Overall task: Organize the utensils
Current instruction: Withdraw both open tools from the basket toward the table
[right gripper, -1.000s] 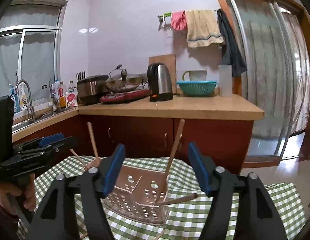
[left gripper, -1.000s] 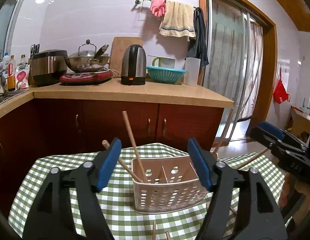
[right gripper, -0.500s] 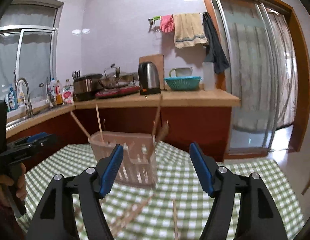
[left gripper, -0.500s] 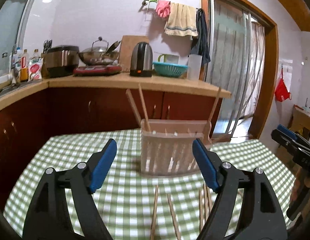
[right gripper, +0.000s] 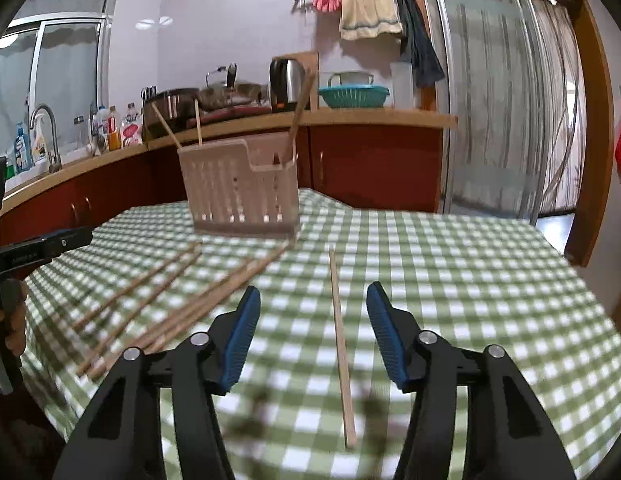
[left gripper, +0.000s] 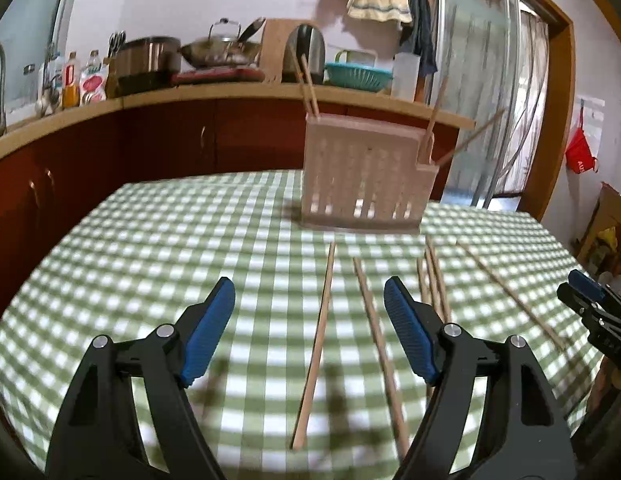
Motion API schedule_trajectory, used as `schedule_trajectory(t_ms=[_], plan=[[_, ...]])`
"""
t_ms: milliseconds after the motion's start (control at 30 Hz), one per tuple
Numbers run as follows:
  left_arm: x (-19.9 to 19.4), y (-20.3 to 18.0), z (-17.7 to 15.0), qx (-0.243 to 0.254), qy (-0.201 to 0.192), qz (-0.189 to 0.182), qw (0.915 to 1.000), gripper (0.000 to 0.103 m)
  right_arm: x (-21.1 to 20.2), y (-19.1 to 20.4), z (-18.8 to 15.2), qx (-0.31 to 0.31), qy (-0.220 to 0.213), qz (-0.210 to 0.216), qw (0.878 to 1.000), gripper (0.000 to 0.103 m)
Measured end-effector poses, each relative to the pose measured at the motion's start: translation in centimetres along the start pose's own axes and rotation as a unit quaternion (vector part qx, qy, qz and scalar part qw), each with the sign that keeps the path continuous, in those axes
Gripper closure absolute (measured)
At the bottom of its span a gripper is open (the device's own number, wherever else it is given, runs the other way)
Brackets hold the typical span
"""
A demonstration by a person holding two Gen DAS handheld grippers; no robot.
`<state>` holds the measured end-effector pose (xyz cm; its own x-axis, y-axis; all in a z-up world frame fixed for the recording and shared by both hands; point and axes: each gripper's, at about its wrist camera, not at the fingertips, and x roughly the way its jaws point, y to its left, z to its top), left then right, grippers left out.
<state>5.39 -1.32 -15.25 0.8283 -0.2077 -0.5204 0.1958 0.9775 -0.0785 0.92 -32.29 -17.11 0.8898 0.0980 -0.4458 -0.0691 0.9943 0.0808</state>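
Between the spread fingers of my right hand-held gripper (right gripper: 312, 336) one chopstick (right gripper: 340, 344) lies lengthwise, pointing ahead to the basket (right gripper: 240, 192) — nothing blocks it — while my left hand-held gripper (left gripper: 310, 330), also spread and empty, straddles two more chopsticks (left gripper: 316, 332) on the checked counter (left gripper: 150, 240).

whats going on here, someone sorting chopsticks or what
A person holds a gripper in each hand over a table with a green checked tablecloth. Both the left gripper and the right gripper are open and hold nothing. A few wooden chopsticks already stand in the pale slotted plastic utensil basket, and several more lie loose on the cloth. One loose wooden chopstick lies between the right gripper's fingers, not yet picked up.
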Motion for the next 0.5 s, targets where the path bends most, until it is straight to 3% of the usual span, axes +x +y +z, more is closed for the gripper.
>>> schedule_trajectory(t_ms=[500], plan=[[0.2,-0.1,-4.9,-0.001,0.044,0.015,0.9989,0.043,0.4,-1.8,-4.9,0.017,0.048,-0.006,0.999,0.076]])
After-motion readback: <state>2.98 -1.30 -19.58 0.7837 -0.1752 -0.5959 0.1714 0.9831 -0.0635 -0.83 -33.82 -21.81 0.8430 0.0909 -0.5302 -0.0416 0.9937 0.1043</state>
